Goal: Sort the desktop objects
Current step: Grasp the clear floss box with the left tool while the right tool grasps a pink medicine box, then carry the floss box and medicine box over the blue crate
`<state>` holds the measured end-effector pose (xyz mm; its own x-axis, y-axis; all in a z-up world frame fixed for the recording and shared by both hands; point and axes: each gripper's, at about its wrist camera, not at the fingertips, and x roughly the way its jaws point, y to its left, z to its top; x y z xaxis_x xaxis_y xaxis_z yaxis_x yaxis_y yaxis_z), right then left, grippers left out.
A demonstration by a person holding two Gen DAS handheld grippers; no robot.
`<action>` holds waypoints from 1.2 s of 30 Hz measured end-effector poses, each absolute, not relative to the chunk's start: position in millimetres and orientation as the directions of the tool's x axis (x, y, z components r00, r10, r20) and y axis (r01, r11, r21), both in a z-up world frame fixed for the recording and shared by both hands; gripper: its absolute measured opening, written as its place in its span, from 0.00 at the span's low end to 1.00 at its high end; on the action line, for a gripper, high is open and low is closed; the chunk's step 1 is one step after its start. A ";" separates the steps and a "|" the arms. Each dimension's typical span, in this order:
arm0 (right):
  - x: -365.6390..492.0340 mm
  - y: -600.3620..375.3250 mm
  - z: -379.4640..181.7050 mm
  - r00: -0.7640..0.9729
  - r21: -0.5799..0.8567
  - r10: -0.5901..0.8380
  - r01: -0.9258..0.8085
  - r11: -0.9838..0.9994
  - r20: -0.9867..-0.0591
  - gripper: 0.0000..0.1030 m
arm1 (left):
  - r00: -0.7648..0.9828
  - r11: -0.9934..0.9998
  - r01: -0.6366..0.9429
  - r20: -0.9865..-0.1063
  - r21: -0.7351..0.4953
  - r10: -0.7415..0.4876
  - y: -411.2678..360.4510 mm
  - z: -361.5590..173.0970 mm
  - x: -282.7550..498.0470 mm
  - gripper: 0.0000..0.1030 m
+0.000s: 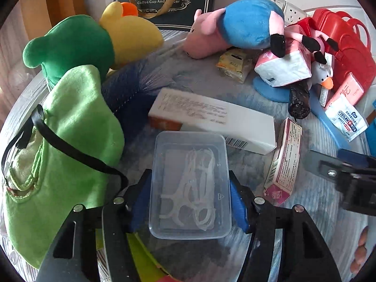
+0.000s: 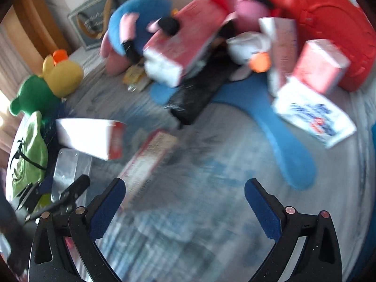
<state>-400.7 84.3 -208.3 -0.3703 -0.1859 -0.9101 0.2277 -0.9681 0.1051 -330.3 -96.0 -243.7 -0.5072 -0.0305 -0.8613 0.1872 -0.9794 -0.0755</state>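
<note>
While the left hand-held gripper [image 1: 190, 195] is clenched on the clear plastic box [image 1: 189, 185] of floss picks at the lower centre of the frame, the right hand-held gripper [image 2: 184, 202] is released and holds nothing. The box's long axis runs along the fingers, away from the camera. I judge the pink carton [image 2: 146, 162] to be the next candidate: it lies just ahead-left of the right gripper on the worktop [image 2: 211, 211], pointing diagonally to upper right.

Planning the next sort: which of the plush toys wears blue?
The pink pig plush lying at the back beside the tissue pack. The duck plush is yellow, its neighbour green.
</note>
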 end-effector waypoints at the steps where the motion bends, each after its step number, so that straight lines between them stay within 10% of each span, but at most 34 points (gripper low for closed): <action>1: -402.9 78.2 -212.1 -0.359 0.112 -0.192 0.233 -0.966 -0.913 0.93 | -0.511 -0.980 0.185 -0.859 -0.078 -0.028 -96.5 -244.0 -330.1 0.58; 4: -408.4 63.1 -223.7 -0.323 0.129 -0.207 0.246 -0.960 -0.923 0.77 | -0.515 -0.981 0.177 -0.857 -0.073 -0.029 -95.6 -244.1 -331.2 0.58; 14: -414.9 48.1 -231.5 -0.280 0.156 -0.231 0.267 -0.951 -0.932 0.67 | -0.494 -0.986 0.155 -0.869 -0.058 -0.026 -89.8 -249.3 -332.4 0.58; 16: -411.7 48.5 -228.8 -0.303 0.099 -0.185 0.278 -0.956 -0.935 0.31 | -0.497 -0.987 0.152 -0.868 -0.060 -0.024 -88.9 -247.8 -329.6 0.58; 36: -268.7 145.6 -103.1 -0.543 0.062 -0.178 0.226 -0.972 -0.821 0.27 | -0.714 -0.999 -0.027 -0.698 -0.040 0.047 -15.5 -112.4 -230.8 0.58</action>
